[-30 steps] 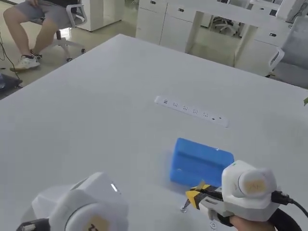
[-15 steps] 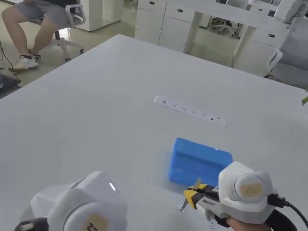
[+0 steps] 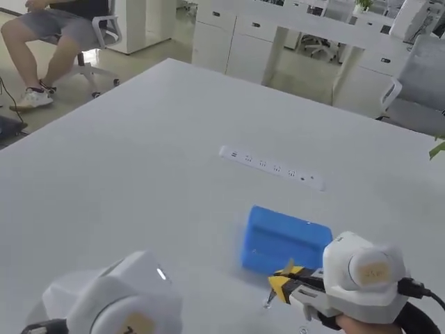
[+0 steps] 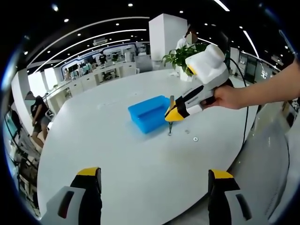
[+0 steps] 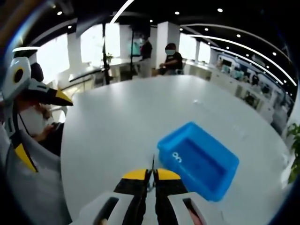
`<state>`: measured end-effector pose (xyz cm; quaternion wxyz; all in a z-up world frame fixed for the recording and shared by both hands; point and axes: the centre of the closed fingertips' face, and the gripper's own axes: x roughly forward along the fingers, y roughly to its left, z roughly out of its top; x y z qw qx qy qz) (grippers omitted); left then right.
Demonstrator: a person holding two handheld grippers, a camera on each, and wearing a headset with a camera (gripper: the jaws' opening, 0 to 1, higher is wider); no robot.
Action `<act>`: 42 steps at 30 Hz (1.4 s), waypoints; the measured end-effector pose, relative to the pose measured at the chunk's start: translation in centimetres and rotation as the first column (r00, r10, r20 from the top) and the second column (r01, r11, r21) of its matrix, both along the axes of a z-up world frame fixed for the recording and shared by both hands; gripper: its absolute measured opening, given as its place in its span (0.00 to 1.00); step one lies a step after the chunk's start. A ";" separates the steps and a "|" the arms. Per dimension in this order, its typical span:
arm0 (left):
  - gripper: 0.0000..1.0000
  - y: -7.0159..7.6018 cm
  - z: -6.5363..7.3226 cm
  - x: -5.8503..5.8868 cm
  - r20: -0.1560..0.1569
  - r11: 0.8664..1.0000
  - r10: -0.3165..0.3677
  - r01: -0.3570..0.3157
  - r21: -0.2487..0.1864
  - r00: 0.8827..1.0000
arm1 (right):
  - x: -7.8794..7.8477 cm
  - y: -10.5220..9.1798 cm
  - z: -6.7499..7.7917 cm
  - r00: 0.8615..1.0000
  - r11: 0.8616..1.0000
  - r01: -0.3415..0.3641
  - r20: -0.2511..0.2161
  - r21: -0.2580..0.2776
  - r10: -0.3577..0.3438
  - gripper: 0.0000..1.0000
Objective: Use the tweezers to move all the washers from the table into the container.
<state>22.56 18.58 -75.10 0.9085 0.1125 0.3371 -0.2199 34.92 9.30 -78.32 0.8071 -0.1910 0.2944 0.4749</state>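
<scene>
A blue open container point(image 3: 286, 238) sits on the white table point(image 3: 153, 167). My right gripper point(image 3: 280, 284) hovers at its near side, shut on thin metal tweezers point(image 3: 269, 298) that point down at the tabletop. In the left gripper view the tweezers point(image 4: 170, 127) hang tip-down beside the container point(image 4: 149, 112), and a small washer point(image 4: 195, 138) lies on the table just right of the tip. The right gripper view has its jaws shut on the tweezers point(image 5: 153, 163), with the container point(image 5: 199, 159) to the right. My left gripper point(image 4: 154, 174) stands open and holds nothing.
A white power strip point(image 3: 271, 165) lies on the table beyond the container. The left gripper's white body point(image 3: 111, 296) sits at the near left. Office chairs, white cabinets and a seated person point(image 3: 42, 28) are past the table's far edge.
The picture has shifted a little with the head. My right gripper keeps the tweezers at the container's near side; nothing on the table has visibly moved.
</scene>
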 end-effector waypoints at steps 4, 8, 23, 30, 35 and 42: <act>0.98 -0.3 0.4 0.0 0.009 1.000 -0.007 0.007 -0.008 1.000 | 0.2 -0.3 1.3 1.000 1.000 0.021 -0.009 0.007 -0.021 0.01; 0.99 -0.3 0.6 0.1 0.018 1.000 -0.006 0.006 -0.008 1.000 | 0.6 -0.5 2.9 0.999 0.998 0.045 -0.011 0.048 -0.045 0.01; 0.99 -0.6 0.6 -0.3 0.018 1.000 -0.012 0.012 -0.006 1.000 | 1.8 -0.2 5.7 0.998 0.996 0.063 0.010 0.069 -0.064 0.01; 0.99 -0.7 0.3 -0.5 0.012 1.000 -0.018 0.018 -0.006 1.000 | 3.2 -0.2 6.4 0.997 0.995 0.074 0.028 0.072 -0.076 0.01; 0.99 -0.8 0.1 -0.5 0.005 1.000 -0.020 0.020 -0.007 1.000 | 5.1 -0.2 6.8 0.994 0.993 0.091 0.055 0.079 -0.096 0.01; 0.99 -1.0 -0.4 -0.6 -0.010 1.000 -0.023 0.022 -0.005 1.000 | 6.5 0.4 6.0 0.990 0.993 0.102 0.086 0.066 -0.108 0.02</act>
